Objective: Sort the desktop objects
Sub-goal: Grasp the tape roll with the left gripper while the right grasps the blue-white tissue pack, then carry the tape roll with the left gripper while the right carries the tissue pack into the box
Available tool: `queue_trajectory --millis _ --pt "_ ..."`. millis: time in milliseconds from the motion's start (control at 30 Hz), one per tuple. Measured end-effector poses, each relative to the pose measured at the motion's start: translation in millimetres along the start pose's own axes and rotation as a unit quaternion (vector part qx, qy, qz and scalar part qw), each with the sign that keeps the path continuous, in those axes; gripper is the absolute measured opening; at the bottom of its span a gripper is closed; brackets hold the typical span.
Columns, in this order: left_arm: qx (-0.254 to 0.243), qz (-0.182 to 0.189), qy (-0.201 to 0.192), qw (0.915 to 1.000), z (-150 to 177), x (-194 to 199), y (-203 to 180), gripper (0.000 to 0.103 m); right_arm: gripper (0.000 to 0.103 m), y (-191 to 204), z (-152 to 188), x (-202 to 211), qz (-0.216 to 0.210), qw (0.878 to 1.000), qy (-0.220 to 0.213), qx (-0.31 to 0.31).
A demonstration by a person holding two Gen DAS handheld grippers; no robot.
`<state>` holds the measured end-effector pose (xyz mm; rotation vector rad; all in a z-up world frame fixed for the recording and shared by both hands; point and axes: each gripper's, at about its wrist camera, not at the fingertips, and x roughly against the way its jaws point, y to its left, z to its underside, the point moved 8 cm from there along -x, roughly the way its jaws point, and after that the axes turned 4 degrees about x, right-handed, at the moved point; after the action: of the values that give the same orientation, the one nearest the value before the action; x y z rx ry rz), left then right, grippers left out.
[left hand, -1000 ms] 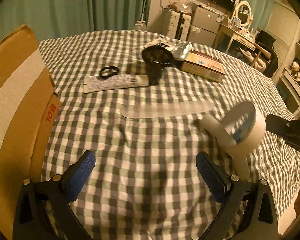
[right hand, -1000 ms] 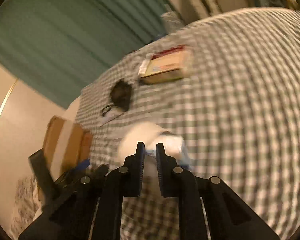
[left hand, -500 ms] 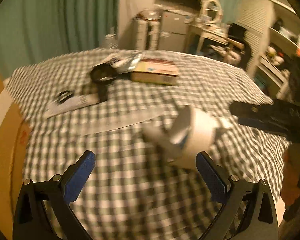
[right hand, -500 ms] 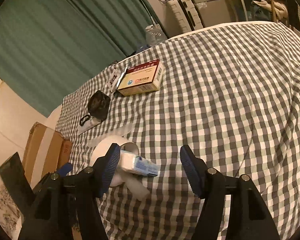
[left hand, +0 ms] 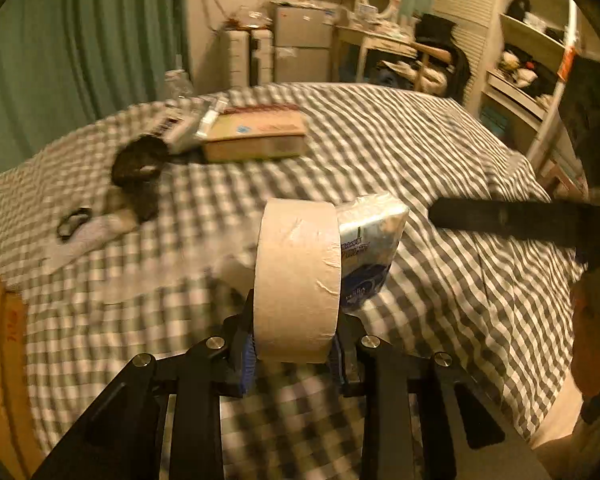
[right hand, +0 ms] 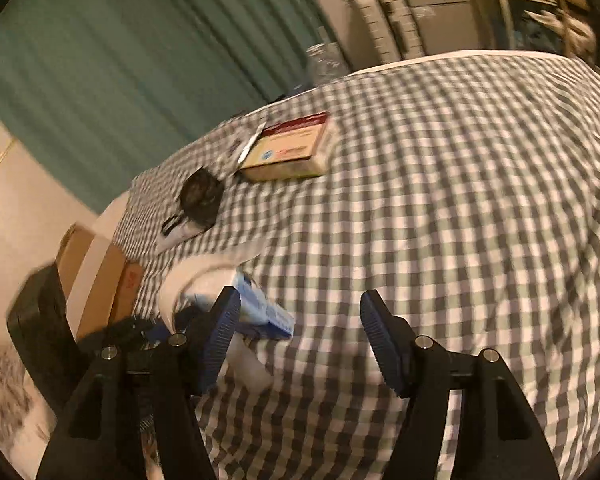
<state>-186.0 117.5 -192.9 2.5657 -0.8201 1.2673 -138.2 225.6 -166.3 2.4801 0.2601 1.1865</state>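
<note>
Ahead of both tongs the checked bed (left hand: 440,152) spreads wide. Left of them waits the cardboard box (right hand: 96,280), presumably the sorting bin. My left tongs (left hand: 294,350) clamp the tape roll (left hand: 298,280), tissue pack (left hand: 370,252) alongside; right tongs (right hand: 300,334) gape wide, empty.

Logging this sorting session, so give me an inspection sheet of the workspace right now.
Surface: checked cloth, rumpled.
Job's things: tape roll in the left gripper; tissue pack pressed against its right side; flat box, dark pouch, white tube, black ring lying on the cloth.
Clutter: foil packet beside the box.
Grippers: left shut on the roll; right gripper open, empty.
Cables: wires on the far wall, blurred.
Surroundings: cardboard box, green curtain, shelves.
</note>
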Motion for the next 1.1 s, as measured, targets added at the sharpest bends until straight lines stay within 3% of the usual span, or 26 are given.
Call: queue_trajectory --millis 100,267,367,433,467,500,600,667,733,767,800,867,933,1000,1100 --pt "0.0 -0.004 0.002 1.0 -4.0 16.1 8.8 0.029 0.063 25.0 -0.4 -1.5 -0.048 0.998 0.0 0.037" --pt "-0.009 0.033 -0.003 0.9994 -8.2 41.2 14.1 0.029 0.068 61.2 -7.6 -3.7 -0.079 0.992 -0.014 0.096" --pt "-0.006 0.042 0.005 0.9991 -6.4 45.3 20.4 0.029 0.068 71.0 -6.0 -6.7 -0.109 0.989 -0.01 0.098" --pt "-0.004 0.032 0.009 0.9994 -5.0 43.9 25.7 0.029 0.034 75.4 -3.3 -9.2 -0.123 0.987 -0.004 0.1" --pt "-0.002 0.023 0.015 0.9996 -3.4 42.0 30.3 0.029 0.011 76.2 -1.6 -11.5 -0.12 0.988 0.001 0.1" --pt "-0.001 0.016 0.021 0.9996 -3.9 40.3 33.3 0.029 0.001 73.6 0.4 -13.4 -0.109 0.989 0.003 0.098" --pt "-0.004 -0.001 0.023 0.9997 -5.4 42.6 39.7 0.029 0.0 69.3 1.5 -13.8 -0.109 0.991 -0.001 0.079" --pt "0.0 0.009 0.023 0.9997 -6.4 46.8 40.7 0.03 0.0 70.1 1.9 -11.0 -0.144 0.987 0.004 0.066" --pt "-0.001 0.025 0.019 0.9995 -7.8 50.5 37.8 0.029 0.001 74.0 -1.0 -6.3 -0.142 0.987 -0.008 0.069" --pt "-0.004 0.03 0.016 0.9994 -8.5 52.6 35.3 0.029 0.01 76.9 -1.0 -5.5 -0.137 0.988 -0.006 0.076" --pt "-0.003 0.033 0.015 0.9993 -8.8 53.6 34.1 0.029 0.049 79.9 -0.1 -4.7 -0.138 0.987 -0.001 0.082" --pt "0.003 0.047 0.017 0.9988 -8.8 55.1 32.5 0.029 0.091 82.1 -0.9 -0.2 -0.126 0.988 -0.022 0.084" --pt "0.006 0.05 0.016 0.9986 -8.8 55.4 32.3 0.029 0.088 87.4 -3.3 4.6 -0.156 0.984 -0.032 0.083" --pt "0.006 0.047 0.019 0.9987 -8.2 54.1 32.3 0.029 0.07 88.0 -5.5 1.0 -0.165 0.983 -0.023 0.072" --pt "0.015 0.061 0.017 0.9979 -7.3 56.2 29.7 0.029 0.068 81.4 3.3 -23.3 -0.165 0.985 0.021 0.046"
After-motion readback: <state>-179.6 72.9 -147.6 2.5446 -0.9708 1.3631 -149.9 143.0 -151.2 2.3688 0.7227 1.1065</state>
